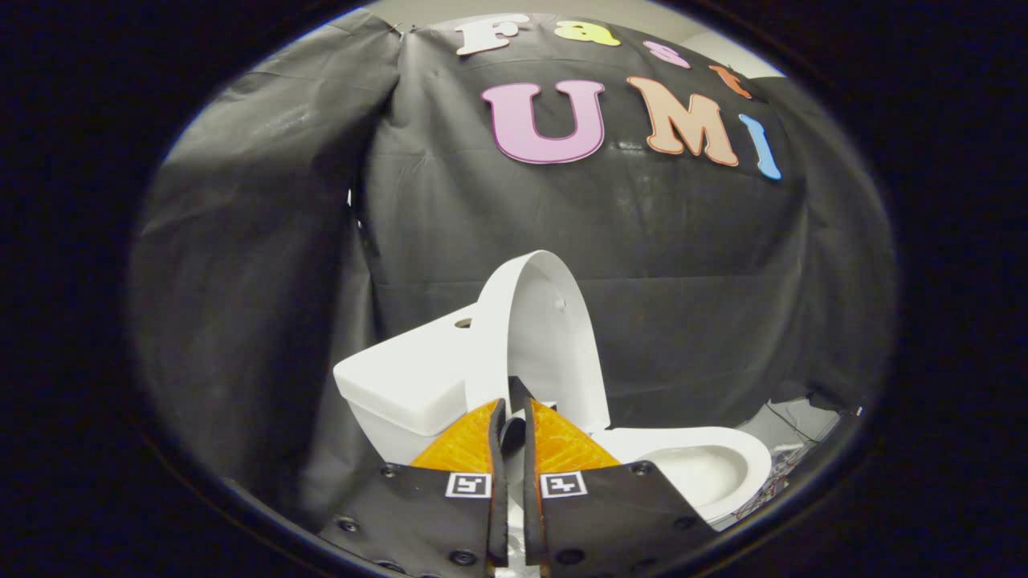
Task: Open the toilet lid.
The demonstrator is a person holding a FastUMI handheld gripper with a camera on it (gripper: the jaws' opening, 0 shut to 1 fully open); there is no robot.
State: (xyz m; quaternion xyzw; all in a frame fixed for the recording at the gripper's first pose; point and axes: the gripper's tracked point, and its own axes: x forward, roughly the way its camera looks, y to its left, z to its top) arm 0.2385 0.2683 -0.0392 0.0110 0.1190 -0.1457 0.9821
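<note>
A white toilet stands against the black cloth wall. Its lid point(554, 337) is raised upright and leans back toward the tank point(401, 377). The seat ring and bowl point(707, 470) lie uncovered, beyond the fingers and to their right. My gripper point(512, 405) is low at the toilet's near side, its tips just in front of the lid's lower near edge. The fingers stand almost together with only a thin slit between them, and I see nothing held in it. Whether the tips touch the lid I cannot tell.
The black cloth wall point(241, 281) hangs close behind and left of the tank. A strip of pale floor with some cables point(791, 437) shows past the bowl on the right.
</note>
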